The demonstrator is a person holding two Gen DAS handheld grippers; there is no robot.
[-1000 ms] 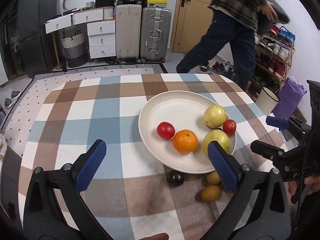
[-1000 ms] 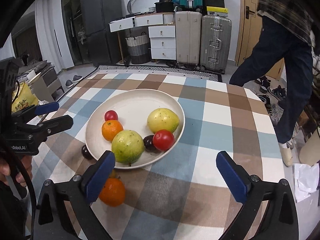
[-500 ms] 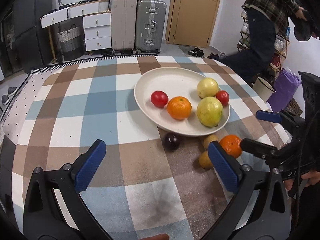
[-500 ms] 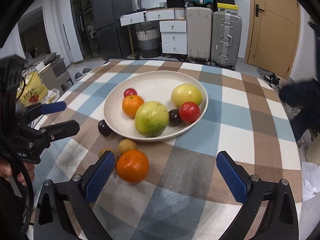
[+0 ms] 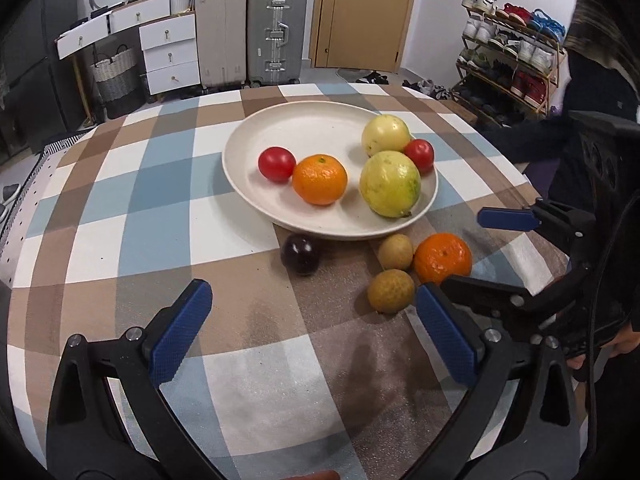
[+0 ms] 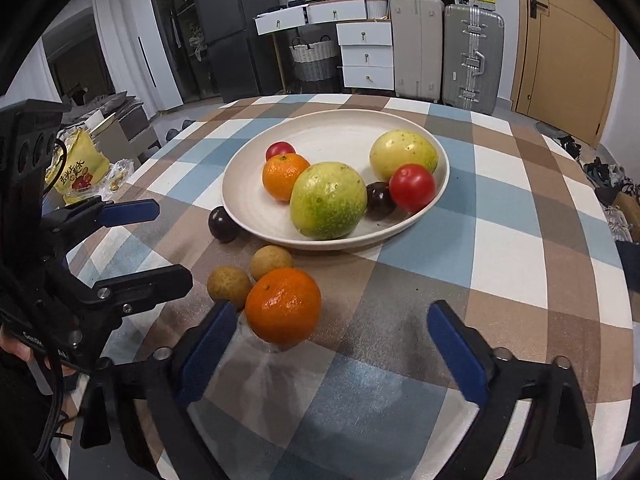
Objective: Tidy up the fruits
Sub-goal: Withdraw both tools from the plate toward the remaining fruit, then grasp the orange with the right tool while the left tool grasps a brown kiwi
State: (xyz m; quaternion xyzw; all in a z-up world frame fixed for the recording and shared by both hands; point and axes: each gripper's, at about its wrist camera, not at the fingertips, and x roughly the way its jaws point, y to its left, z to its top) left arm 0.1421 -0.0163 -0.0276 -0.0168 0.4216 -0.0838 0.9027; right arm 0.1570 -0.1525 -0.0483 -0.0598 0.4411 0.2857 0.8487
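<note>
A cream plate (image 5: 320, 128) (image 6: 332, 136) on the checked tablecloth holds an orange (image 5: 319, 179), two tomatoes (image 5: 276, 163), two yellow-green fruits (image 5: 390, 189) and a dark plum (image 6: 379, 199). On the cloth in front of it lie a loose orange (image 5: 442, 258) (image 6: 283, 305), two small brown fruits (image 5: 391, 291) (image 6: 229, 286) and a dark plum (image 5: 300, 255) (image 6: 222, 224). My left gripper (image 5: 316, 342) is open and empty, short of the loose fruits. My right gripper (image 6: 334, 346) is open, the loose orange just ahead of its left finger.
The round table's edge (image 6: 600, 216) curves close on the right. Suitcases (image 5: 276, 32), white drawers (image 5: 168, 56) and a shoe rack (image 5: 512, 60) stand beyond. A person in dark clothes (image 5: 592, 112) is at the right edge. A yellow bag (image 6: 76, 168) lies left of the table.
Both grippers have drawn back and lowered toward the table's near side, so the loose orange and small fruits now lie in front of them. The person has moved right, mostly out of view.
</note>
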